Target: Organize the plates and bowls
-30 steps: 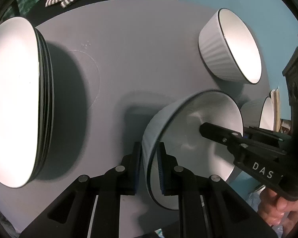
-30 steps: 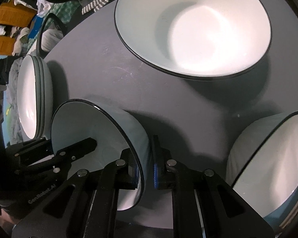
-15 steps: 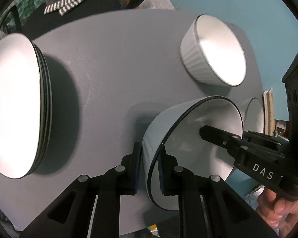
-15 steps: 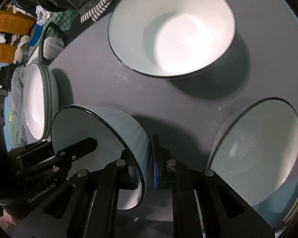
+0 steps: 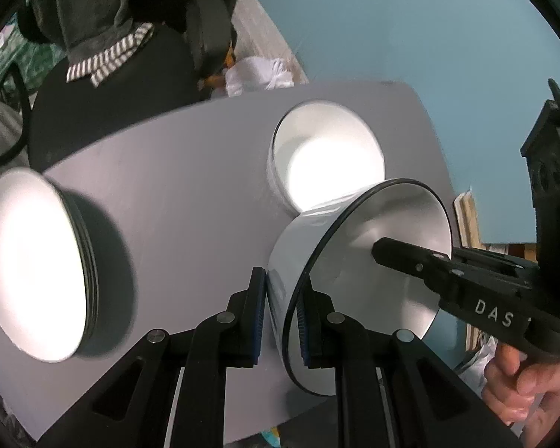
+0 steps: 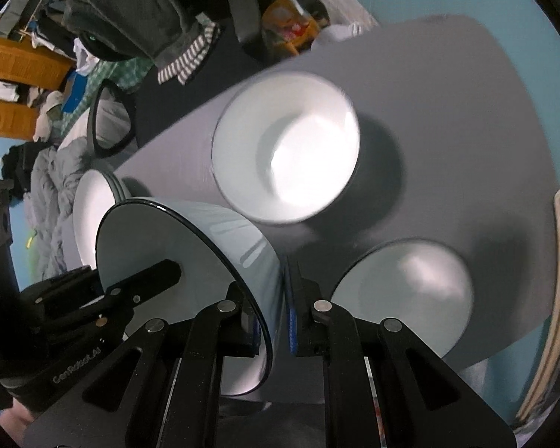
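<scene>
A white bowl with a dark rim point(image 5: 392, 216) hangs tilted above the grey table point(image 5: 186, 205), held from both sides. My left gripper point(image 5: 282, 310) is shut on its near wall, one pad inside and one outside. In the right wrist view my right gripper point(image 6: 274, 317) is shut on the opposite wall of the same bowl point(image 6: 149, 239). A second white bowl point(image 5: 328, 160) stands on the table behind it. A stack of white plates point(image 5: 30, 261) lies at the left. A third bowl point(image 6: 403, 298) sits near the table's front right edge.
A black chair with striped and dark clothing point(image 5: 104, 59) stands behind the table. A hand point(image 5: 519, 380) grips the right tool's handle. Clutter and bedding point(image 6: 48, 171) fill the room at the left. The table edge point(image 6: 504, 351) runs close beside the third bowl.
Both grippers have risen together with the bowl held between them. The table, the plates and the other bowls now look smaller and farther below.
</scene>
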